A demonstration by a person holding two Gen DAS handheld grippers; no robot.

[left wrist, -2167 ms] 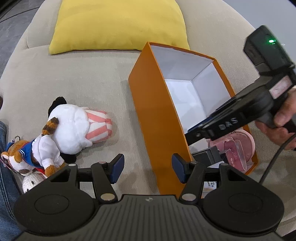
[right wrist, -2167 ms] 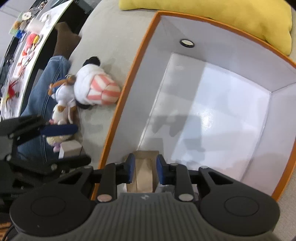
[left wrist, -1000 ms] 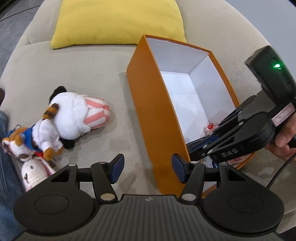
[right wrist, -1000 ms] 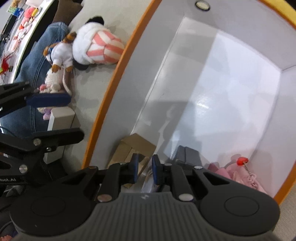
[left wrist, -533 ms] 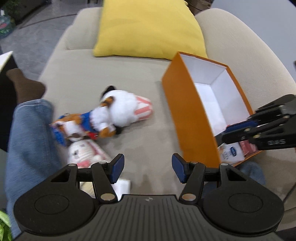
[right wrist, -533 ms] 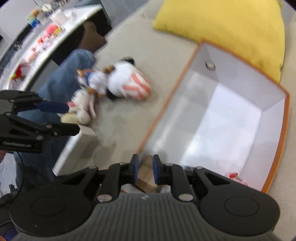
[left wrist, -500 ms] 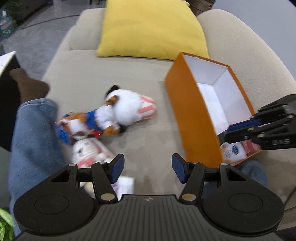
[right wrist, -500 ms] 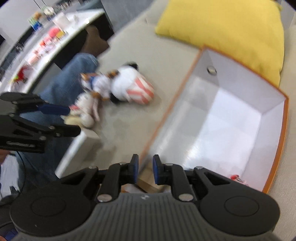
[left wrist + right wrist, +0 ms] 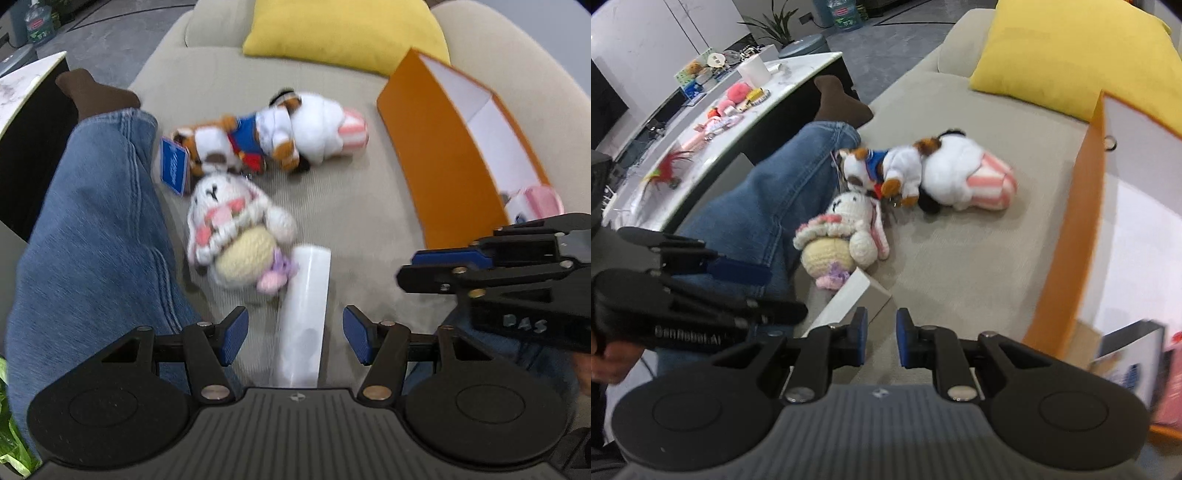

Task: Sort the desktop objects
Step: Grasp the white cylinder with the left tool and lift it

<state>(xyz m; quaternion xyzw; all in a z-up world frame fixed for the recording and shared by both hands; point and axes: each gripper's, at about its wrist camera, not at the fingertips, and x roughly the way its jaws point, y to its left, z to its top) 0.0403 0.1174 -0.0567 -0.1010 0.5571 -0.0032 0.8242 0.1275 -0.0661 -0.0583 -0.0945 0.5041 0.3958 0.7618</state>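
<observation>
Hovering with left gripper (image 9: pixel 291 334) jaws wide apart and empty over white box (image 9: pixel 304 317), long axis toward twelve o'clock, nearer than right gripper (image 9: pixel 879 334), barely parted, empty.

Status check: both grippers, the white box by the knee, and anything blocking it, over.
Left gripper open over white box. Right gripper empty, jaws narrow. Crochet bunny touches the box's far end.

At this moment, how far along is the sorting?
Some items already lie in the orange box. Nothing is in hand: the left gripper is open above the white box, and the right gripper is empty. That box and three plush toys, including the bunny, are left on the sofa.
</observation>
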